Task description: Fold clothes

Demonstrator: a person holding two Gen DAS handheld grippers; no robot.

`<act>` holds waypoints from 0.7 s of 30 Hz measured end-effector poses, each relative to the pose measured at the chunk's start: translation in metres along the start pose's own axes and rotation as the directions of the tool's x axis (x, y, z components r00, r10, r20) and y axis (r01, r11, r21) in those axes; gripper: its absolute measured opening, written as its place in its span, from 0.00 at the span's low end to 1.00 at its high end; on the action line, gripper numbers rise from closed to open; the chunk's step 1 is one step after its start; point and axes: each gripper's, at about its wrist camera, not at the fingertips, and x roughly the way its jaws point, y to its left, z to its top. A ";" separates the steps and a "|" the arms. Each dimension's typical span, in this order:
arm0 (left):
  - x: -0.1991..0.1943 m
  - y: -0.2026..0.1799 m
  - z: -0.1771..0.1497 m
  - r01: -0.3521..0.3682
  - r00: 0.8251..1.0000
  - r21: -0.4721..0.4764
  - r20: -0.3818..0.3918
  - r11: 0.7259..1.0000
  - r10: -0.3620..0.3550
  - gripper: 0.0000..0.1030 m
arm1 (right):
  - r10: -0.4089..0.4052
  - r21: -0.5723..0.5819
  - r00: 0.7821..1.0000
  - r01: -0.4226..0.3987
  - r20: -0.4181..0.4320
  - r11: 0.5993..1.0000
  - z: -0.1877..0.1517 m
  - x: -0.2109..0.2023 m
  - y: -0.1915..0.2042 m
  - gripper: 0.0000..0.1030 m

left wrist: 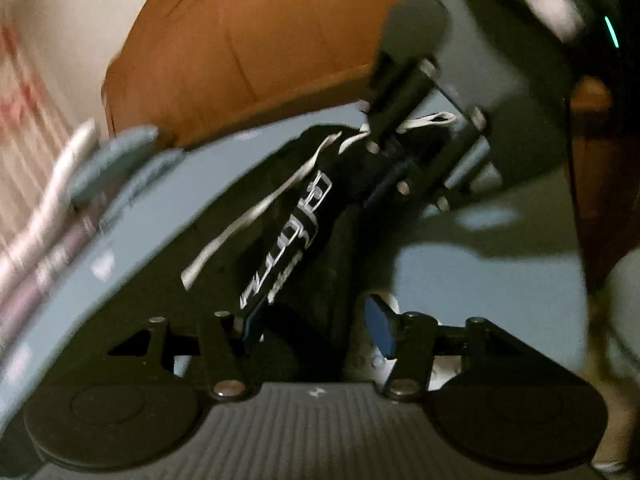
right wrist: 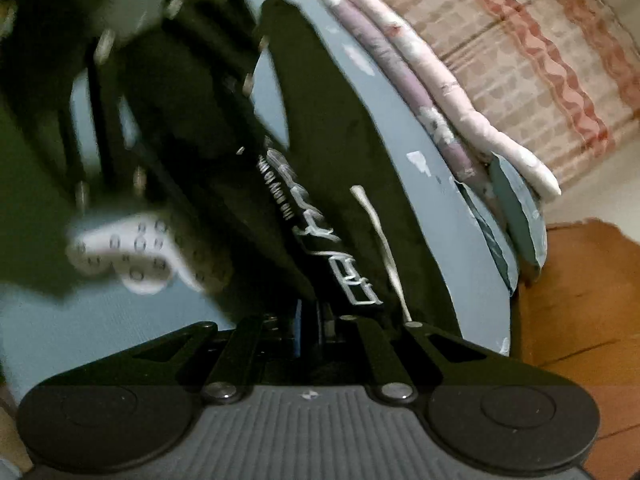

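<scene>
A black garment [left wrist: 320, 216] with white lettering and a white drawstring [left wrist: 256, 216] lies stretched on a blue-grey surface [left wrist: 168, 208]. My left gripper [left wrist: 314, 330] stands open, its blue pads wide apart. The garment's near end lies against the left pad, with a gap to the right pad. In the left wrist view my right gripper [left wrist: 384, 128] sits at the garment's far end by the drawstring. In the right wrist view the right gripper [right wrist: 316, 326] is shut on the black garment [right wrist: 328, 160], whose lettering runs straight into the fingers. The left gripper [right wrist: 104, 128] is a dark blur at upper left.
Folded pale pink and lilac cloth [right wrist: 432, 92] lies along the blue-grey surface's [right wrist: 396, 128] edge, beside a patterned fabric [right wrist: 540, 60]. An orange-brown floor or board [left wrist: 256, 32] lies beyond. A white perforated object [right wrist: 132, 256] sits near the left gripper.
</scene>
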 end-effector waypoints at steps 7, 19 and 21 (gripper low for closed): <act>0.033 -0.042 0.006 -0.238 0.970 0.317 0.038 0.918 0.239 0.16 | 0.078 0.148 0.995 -0.087 0.062 0.985 0.000 -0.019 -0.027 0.07; 0.007 -0.013 0.030 -0.145 0.989 0.060 0.015 0.988 0.145 0.08 | -0.248 -0.148 0.966 0.257 0.078 0.955 -0.013 0.006 0.054 0.60; -0.002 -0.010 0.030 -0.135 0.991 0.039 0.030 0.990 0.134 0.12 | -0.310 -0.198 0.947 0.320 0.078 0.927 -0.013 0.013 0.064 0.39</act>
